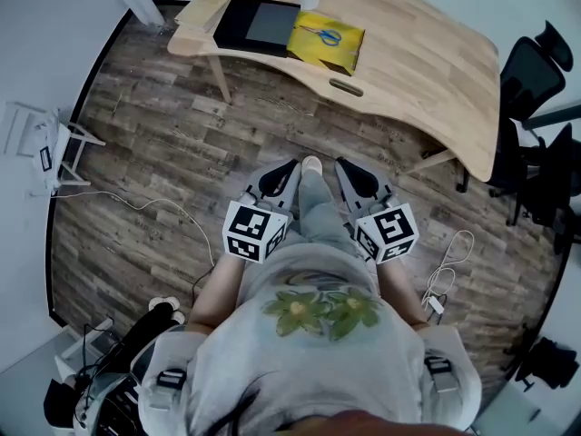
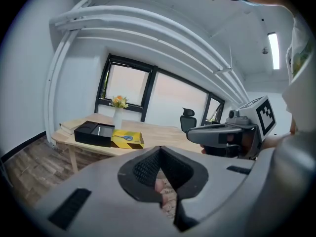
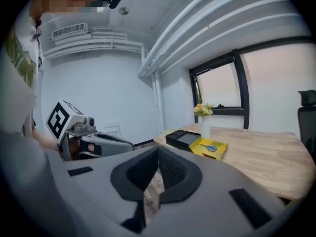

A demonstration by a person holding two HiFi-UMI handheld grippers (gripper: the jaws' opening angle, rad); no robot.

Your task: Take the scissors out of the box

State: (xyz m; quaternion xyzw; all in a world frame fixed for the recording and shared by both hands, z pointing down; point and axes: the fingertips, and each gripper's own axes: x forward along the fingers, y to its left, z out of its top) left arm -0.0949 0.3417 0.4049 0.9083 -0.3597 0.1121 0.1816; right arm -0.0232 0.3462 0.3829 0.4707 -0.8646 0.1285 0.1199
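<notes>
Blue-handled scissors (image 1: 320,34) lie on top of a yellow box (image 1: 338,54) on the wooden table (image 1: 427,53), right beside an open black box (image 1: 259,25). The scissors (image 2: 127,138) and black box (image 2: 94,132) also show far off in the left gripper view; the right gripper view has the same scissors (image 3: 211,147) and yellow box (image 3: 217,153). I stand well back from the table. My left gripper (image 1: 290,165) and right gripper (image 1: 341,164) are held side by side at waist height over the floor, both shut and empty.
A white vase with flowers (image 2: 117,116) stands behind the boxes. A black office chair (image 1: 536,71) is at the table's right end. Cables (image 1: 136,205) trail across the wooden floor, and a white rack (image 1: 36,148) leans at the left wall.
</notes>
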